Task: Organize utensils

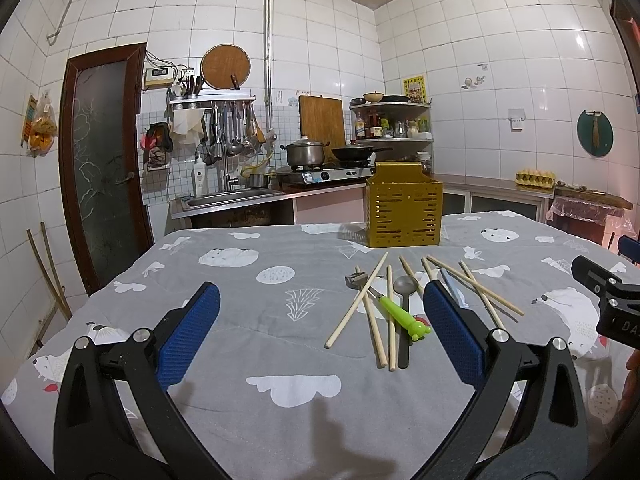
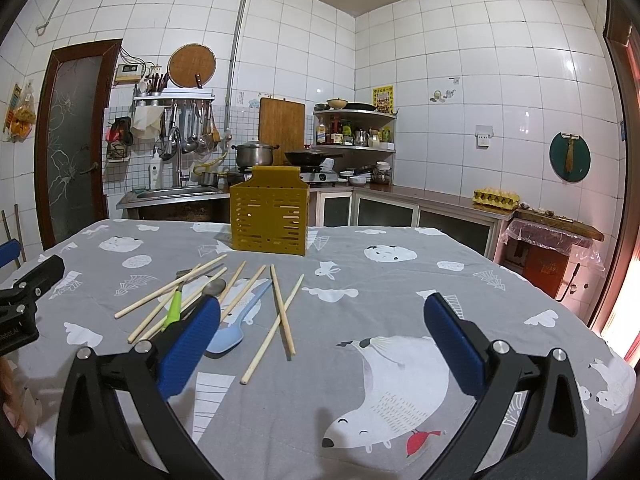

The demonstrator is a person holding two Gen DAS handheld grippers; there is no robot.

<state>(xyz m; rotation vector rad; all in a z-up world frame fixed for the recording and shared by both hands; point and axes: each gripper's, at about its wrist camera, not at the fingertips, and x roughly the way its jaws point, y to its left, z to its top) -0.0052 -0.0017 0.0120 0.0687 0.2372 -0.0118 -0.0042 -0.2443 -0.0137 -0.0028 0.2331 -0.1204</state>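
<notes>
Several wooden chopsticks [image 1: 358, 302] lie scattered on the grey patterned tablecloth [image 1: 248, 280], mixed with a green-handled peeler [image 1: 400, 312] and a grey spoon [image 1: 405, 312]. In the right wrist view the chopsticks [image 2: 280, 308], the peeler [image 2: 174, 306] and a light blue spoon [image 2: 236, 328] show too. A yellow slotted utensil holder [image 1: 404, 210] stands behind them; it also shows in the right wrist view [image 2: 269, 216]. My left gripper [image 1: 320, 300] is open and empty, left of the pile. My right gripper [image 2: 320, 312] is open and empty, right of the pile.
The right gripper's body shows at the right edge of the left wrist view [image 1: 608, 300]; the left gripper's body shows at the left edge of the right wrist view [image 2: 24, 296]. Behind the table are a sink [image 1: 228, 198], stove with pots [image 1: 320, 164] and counter [image 2: 460, 200].
</notes>
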